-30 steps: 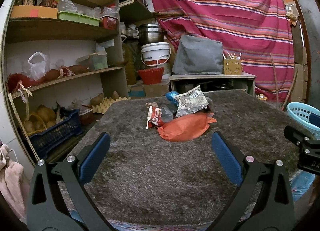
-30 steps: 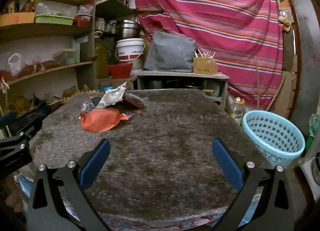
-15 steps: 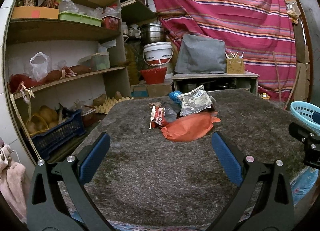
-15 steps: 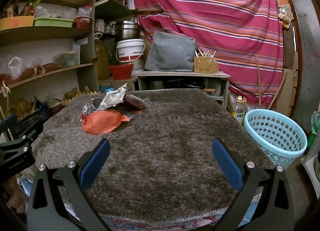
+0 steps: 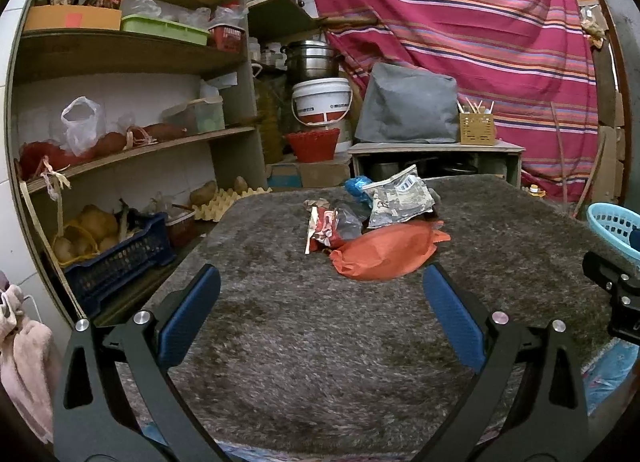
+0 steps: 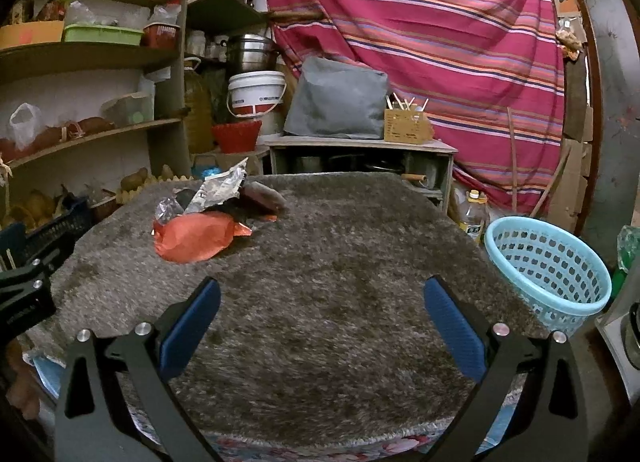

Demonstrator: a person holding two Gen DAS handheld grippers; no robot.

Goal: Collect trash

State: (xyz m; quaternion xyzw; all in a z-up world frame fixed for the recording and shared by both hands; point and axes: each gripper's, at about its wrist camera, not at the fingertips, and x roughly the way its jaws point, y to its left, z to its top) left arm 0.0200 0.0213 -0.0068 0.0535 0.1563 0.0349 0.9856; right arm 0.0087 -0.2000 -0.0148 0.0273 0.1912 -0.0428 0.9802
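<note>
A heap of trash lies on the grey shaggy table cover (image 5: pixel 304 334): an orange wrapper (image 5: pixel 386 254) (image 6: pixel 196 236) in front, a silver foil packet (image 5: pixel 400 202) (image 6: pixel 220 188), a small red and white wrapper (image 5: pixel 322 228), a blue scrap (image 5: pixel 356 186) and a dark pouch (image 6: pixel 262 196). My left gripper (image 5: pixel 320 302) stands open, short of the orange wrapper. Over bare cover, right of the heap, my right gripper (image 6: pixel 320 302) is open too. Neither holds anything. A light blue basket (image 6: pixel 548 266) (image 5: pixel 614 224) stands off the table's right edge.
Wooden shelves (image 5: pixel 120 50) with bags, boxes and a blue crate (image 5: pixel 116 258) run along the left. Behind the table are a low cabinet (image 6: pixel 360 154), a white bucket (image 5: pixel 322 100), a grey cover and a striped red curtain (image 6: pixel 420 22). A bottle (image 6: pixel 474 214) stands beside the basket.
Both views have shifted slightly. The heap sits a little nearer in the left wrist view and the basket a little higher in the right wrist view. Both grippers stay open.
</note>
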